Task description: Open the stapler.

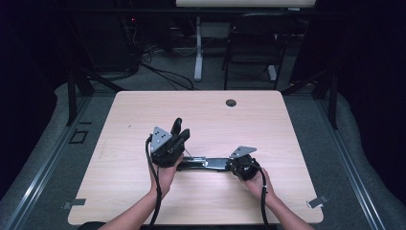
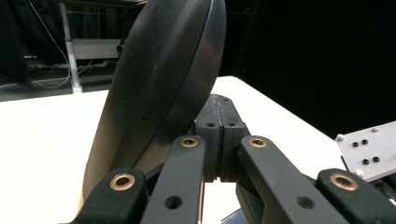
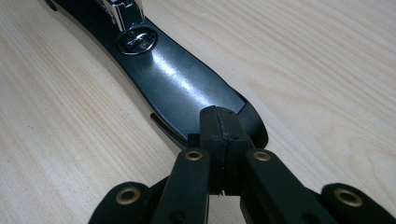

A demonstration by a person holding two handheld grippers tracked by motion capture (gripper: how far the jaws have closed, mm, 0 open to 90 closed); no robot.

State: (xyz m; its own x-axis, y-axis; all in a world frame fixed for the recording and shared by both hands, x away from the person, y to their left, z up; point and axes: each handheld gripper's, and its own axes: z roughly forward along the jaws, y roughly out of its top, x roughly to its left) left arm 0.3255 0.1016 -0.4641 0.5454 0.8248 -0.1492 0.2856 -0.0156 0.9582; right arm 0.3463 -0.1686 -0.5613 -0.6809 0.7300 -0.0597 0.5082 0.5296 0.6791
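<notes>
Stapler (image 1: 206, 163) opened flat on the table (image 1: 268, 120), between my two grippers. High view: the base lies level across the near middle of the tabletop; my left gripper (image 1: 178, 132) stands at its left end beside the raised black lid (image 1: 176, 125), my right gripper (image 1: 229, 164) at the right end. Left gripper view: my jaws are closed with nothing between them, the lid (image 2: 163, 84) just beside them, upright and tilted. Right gripper view: my jaws are closed, pads together, over the tail of the base (image 3: 182, 88); I cannot tell whether they press it. I judge the opening done, loading or closing left.
</notes>
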